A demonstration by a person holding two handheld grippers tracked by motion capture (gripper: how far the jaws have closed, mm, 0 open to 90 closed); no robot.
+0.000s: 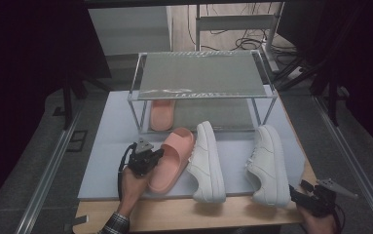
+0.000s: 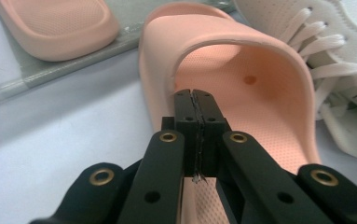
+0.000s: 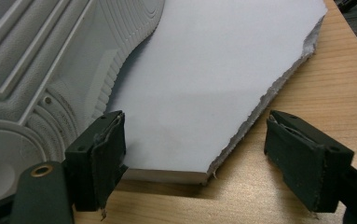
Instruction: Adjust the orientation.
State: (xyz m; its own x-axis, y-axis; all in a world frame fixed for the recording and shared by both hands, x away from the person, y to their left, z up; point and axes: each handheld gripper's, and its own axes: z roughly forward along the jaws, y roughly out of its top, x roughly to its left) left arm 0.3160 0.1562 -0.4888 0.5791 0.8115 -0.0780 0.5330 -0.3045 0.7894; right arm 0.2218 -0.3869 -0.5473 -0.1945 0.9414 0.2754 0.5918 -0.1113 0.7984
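A pink slide (image 1: 174, 158) lies on the pale mat (image 1: 106, 161). Its mate (image 1: 162, 114) rests on the lower shelf of a clear rack (image 1: 201, 73). My left gripper (image 1: 147, 158) is at the near slide's left side. In the left gripper view its jaws are shut, tips (image 2: 195, 95) over the footbed at the mouth of the strap of that slide (image 2: 241, 70). Two white sneakers (image 1: 207, 163) (image 1: 269, 163) lie to the right. My right gripper (image 1: 303, 195) sits by the right sneaker's heel, open (image 3: 195, 158) across the mat's corner (image 3: 213, 70), with the sneaker (image 3: 50, 60) to its left.
The mat lies on a wooden table (image 1: 233, 214) whose bare front edge runs along the bottom. Metal rails (image 1: 52, 165) flank both sides. The rack's top shelf holds nothing. In the left gripper view the other slide (image 2: 55, 28) and a laced sneaker (image 2: 334, 60) lie close by.
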